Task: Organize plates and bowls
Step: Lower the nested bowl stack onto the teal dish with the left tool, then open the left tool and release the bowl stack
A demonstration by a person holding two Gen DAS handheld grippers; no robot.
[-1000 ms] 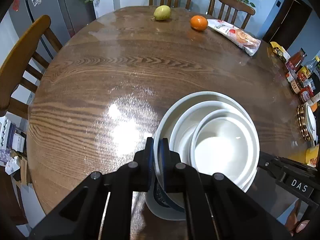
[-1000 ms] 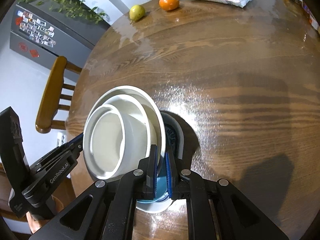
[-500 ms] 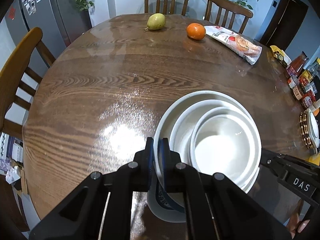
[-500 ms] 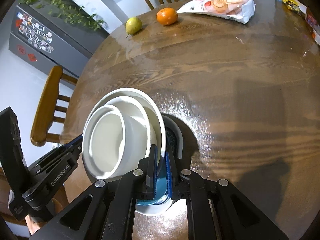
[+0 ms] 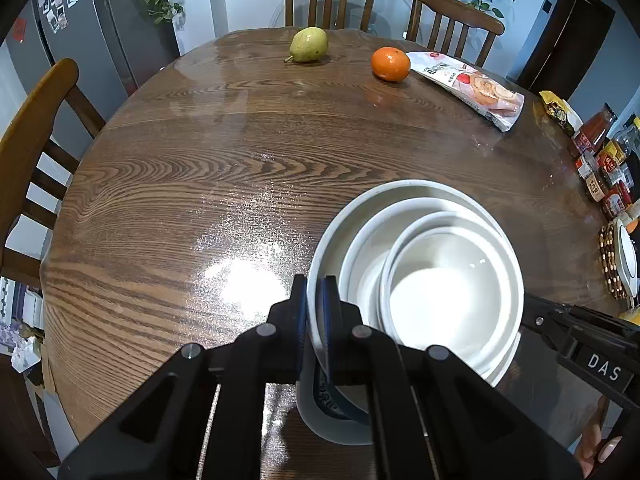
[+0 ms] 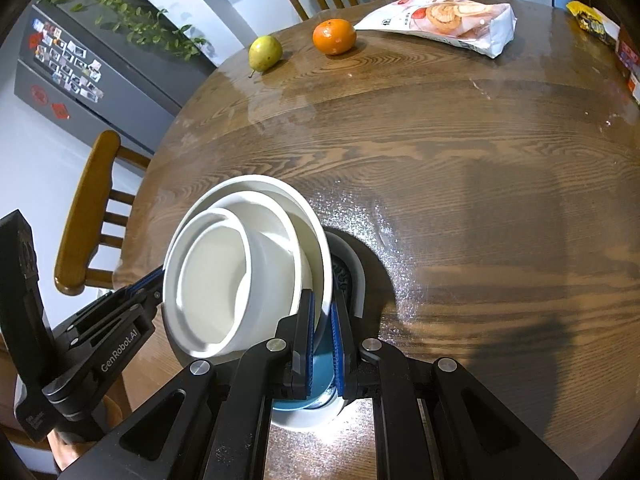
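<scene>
Both hand-held grippers clamped, tilted steeply downward

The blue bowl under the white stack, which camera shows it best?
The right wrist view: the blue bowl shows its teal side below the white bowls, between the right gripper fingers. The left wrist view shows only a patterned sliver.

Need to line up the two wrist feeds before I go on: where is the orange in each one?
Left wrist view: the orange sits at the top, right of centre, between the pear and the snack bag.
Right wrist view: the orange sits at the top centre, again between the pear and the snack bag.
Shared landmark: the stack of white bowls.
</scene>
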